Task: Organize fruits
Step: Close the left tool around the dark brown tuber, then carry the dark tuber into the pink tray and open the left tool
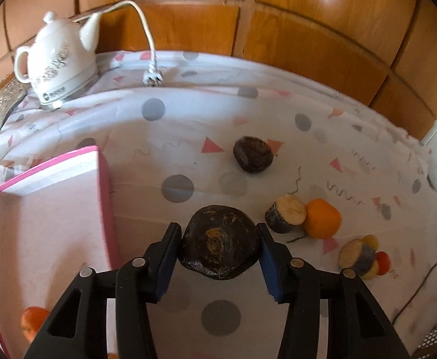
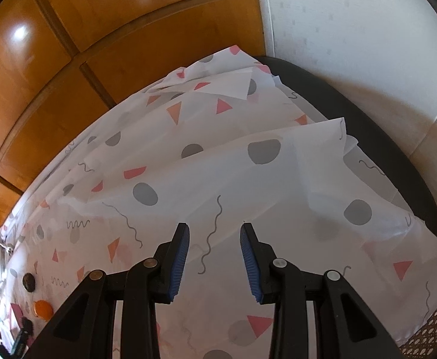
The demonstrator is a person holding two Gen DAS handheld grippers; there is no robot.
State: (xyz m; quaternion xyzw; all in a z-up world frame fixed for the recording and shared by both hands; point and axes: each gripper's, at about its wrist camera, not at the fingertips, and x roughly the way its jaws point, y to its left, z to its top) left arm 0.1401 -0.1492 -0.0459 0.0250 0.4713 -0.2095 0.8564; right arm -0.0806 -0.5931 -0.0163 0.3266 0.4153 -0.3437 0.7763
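Observation:
My left gripper [image 1: 218,233] is shut on a large dark round fruit [image 1: 219,243], held between the blue pads above the cloth. A pink box [image 1: 53,218] lies open to its left, with an orange fruit [image 1: 33,321] in its near corner. Another dark fruit [image 1: 252,154] sits farther back. To the right lie a cut dark piece [image 1: 285,217], an orange [image 1: 323,218] and a small cluster of cut pieces [image 1: 363,257]. My right gripper [image 2: 214,239] is open and empty over bare patterned cloth; a dark fruit [image 2: 29,281] and the orange [image 2: 42,309] show far left.
A white kettle [image 1: 59,59] with its cord and plug [image 1: 152,77] stands at the back left, beside a glittery object [image 1: 0,104]. Wooden panels [image 1: 308,30] back the table. The cloth [image 2: 248,179] is folded and rumpled at the right, over a dark table edge [image 2: 383,137].

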